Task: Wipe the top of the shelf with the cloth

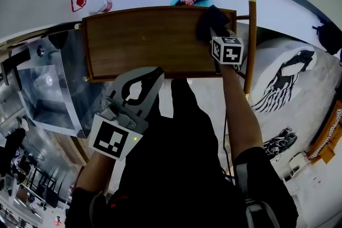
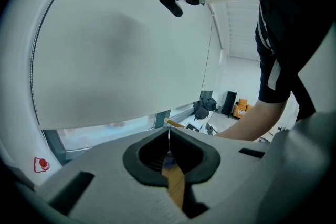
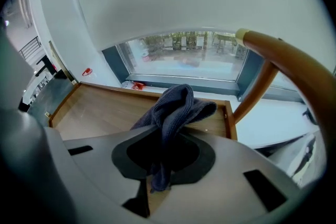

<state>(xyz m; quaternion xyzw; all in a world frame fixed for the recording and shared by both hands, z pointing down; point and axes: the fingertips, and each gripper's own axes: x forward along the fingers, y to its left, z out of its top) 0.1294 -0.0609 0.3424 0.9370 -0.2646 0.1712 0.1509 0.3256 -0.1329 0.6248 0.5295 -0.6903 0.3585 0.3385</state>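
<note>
Cloth (image 3: 176,105) is pinched tight in the right gripper (image 3: 168,131) on the shelf top (image 1: 144,40). Left gripper (image 1: 158,71) is closed and holds nothing.

Wooden pole (image 1: 251,34), striped fabric (image 1: 282,83).

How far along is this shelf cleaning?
Done: the right gripper holds the cloth. In hand: it is at the far right corner of the shelf top. Left: likely the rest of the wood; no wiped trace shows. The left gripper is shut, empty.
</note>
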